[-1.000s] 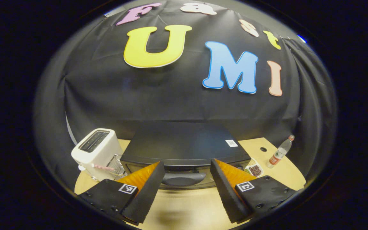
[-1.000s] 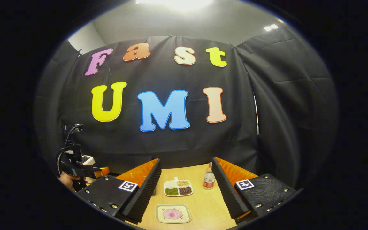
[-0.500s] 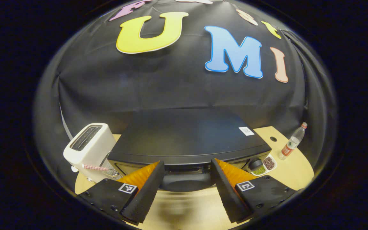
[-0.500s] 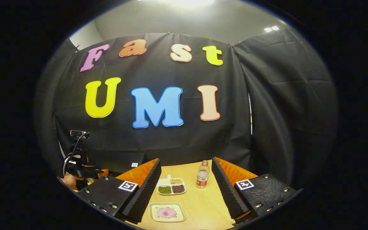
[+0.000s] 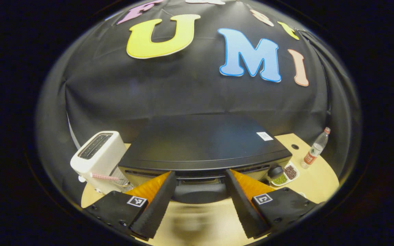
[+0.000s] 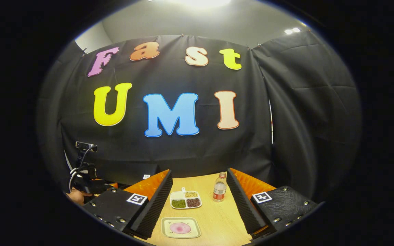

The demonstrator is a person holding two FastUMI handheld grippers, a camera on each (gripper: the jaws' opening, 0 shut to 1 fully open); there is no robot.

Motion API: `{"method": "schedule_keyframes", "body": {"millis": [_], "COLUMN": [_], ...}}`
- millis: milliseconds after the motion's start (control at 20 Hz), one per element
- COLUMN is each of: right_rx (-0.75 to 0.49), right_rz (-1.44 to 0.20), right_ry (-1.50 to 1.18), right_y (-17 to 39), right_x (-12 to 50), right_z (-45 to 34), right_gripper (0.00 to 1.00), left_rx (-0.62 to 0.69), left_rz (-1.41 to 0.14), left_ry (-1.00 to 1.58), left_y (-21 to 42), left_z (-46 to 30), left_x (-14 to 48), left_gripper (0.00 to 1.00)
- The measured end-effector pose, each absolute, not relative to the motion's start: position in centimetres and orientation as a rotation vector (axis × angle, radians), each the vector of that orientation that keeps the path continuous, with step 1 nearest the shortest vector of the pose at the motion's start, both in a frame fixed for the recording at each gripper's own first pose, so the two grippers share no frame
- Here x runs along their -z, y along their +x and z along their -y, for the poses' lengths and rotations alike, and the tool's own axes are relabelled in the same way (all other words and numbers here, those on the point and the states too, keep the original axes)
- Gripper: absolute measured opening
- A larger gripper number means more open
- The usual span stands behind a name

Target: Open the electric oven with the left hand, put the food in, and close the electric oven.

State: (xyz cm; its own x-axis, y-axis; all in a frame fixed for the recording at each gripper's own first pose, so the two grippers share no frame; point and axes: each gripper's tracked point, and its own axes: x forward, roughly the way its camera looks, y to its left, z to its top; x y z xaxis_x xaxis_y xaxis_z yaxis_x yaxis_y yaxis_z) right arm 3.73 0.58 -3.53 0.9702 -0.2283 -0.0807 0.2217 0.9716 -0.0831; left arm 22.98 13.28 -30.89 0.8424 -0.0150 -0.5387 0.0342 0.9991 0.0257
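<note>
In the left gripper view the left gripper (image 5: 199,201) hangs wide apart at the black electric oven (image 5: 204,147), its door handle (image 5: 199,193) half hidden between the fingers; a white toaster (image 5: 98,160) stands just left, a sectioned dish (image 5: 287,172) and bottle (image 5: 315,150) right. In the right gripper view the right gripper (image 6: 199,205) gapes wide above the desk (image 6: 217,218), over the food plate (image 6: 180,227), dish and bottle; the other gripper (image 6: 87,182) is dim, cut off.

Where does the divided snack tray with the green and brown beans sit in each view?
Left gripper view: the divided snack tray lies lower right, just past the oven's right front corner.
Right gripper view: the tray lies bottom centre, between the claw fingers, behind the plate of pink food.
Shared landmark: the water bottle, to the tray's right in both.
</note>
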Motion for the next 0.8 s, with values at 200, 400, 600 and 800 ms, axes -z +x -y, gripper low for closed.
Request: {"method": "schedule_keyframes", "body": {"millis": [200, 400, 600, 800], "right_rx": [0.215, 0.204, 0.192, 0.183], "right_rz": [-0.089, -0.096, -0.108, -0.111], "right_ry": [-0.071, -0.066, -0.066, -0.068], "right_y": [3.7, 3.6, 3.5, 3.2], "right_x": [3.4, 3.7, 4.1, 4.2], "right_z": [-0.7, -1.0, -1.3, -1.6], "right_gripper": [0.96, 0.96, 0.96, 0.96], "left_rx": [0.028, 0.038, 0.028, 0.029], "left_rz": [-0.564, -0.573, -0.591, -0.625], "left_ry": [0.032, 0.024, -0.005, -0.011], "left_y": [21.0, 18.8, 16.2, 14.0], "left_z": [-13.1, -13.0, -13.0, -12.9], "left_x": [31.2, 31.9, 33.1, 34.9], "left_gripper": [1.00, 0.97, 1.00, 1.00]}}
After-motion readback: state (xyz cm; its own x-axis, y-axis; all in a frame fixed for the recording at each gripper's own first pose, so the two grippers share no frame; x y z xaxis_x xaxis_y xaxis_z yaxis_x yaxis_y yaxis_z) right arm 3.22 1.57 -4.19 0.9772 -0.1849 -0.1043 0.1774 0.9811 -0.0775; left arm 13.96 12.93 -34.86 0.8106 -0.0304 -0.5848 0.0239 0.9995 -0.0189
